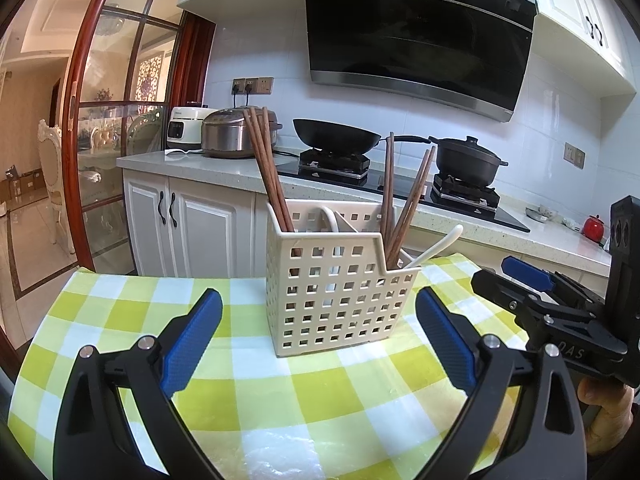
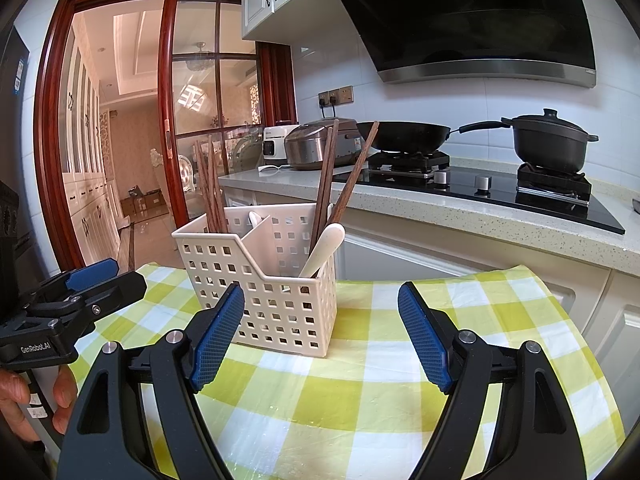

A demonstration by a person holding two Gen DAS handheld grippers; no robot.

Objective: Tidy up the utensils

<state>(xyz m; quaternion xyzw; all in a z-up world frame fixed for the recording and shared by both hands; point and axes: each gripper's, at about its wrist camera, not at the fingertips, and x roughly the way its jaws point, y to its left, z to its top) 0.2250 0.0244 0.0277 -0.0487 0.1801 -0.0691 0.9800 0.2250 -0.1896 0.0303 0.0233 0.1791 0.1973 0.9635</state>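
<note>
A cream perforated utensil caddy (image 1: 336, 296) (image 2: 272, 292) stands on a green-and-white checked tablecloth (image 1: 304, 392) (image 2: 360, 392). Brown wooden chopsticks (image 1: 268, 168) (image 2: 210, 188) stand in its tall left compartment, more chopsticks (image 1: 408, 204) (image 2: 340, 184) and a white spoon (image 1: 436, 246) (image 2: 326, 250) in the low right one. Another white spoon handle (image 1: 334, 220) shows in the middle. My left gripper (image 1: 318, 332) is open and empty, just in front of the caddy. My right gripper (image 2: 320, 332) is open and empty, in front of the caddy's right end; it also shows in the left wrist view (image 1: 532, 276).
Behind the table runs a kitchen counter (image 1: 192, 160) with two rice cookers (image 1: 228, 132), a wok (image 1: 336, 134) and a black pot (image 1: 468, 158) on a gas hob. A range hood (image 1: 416, 36) hangs above. A red jar (image 1: 593, 229) sits at right. A glass sliding door (image 1: 116, 128) is at left.
</note>
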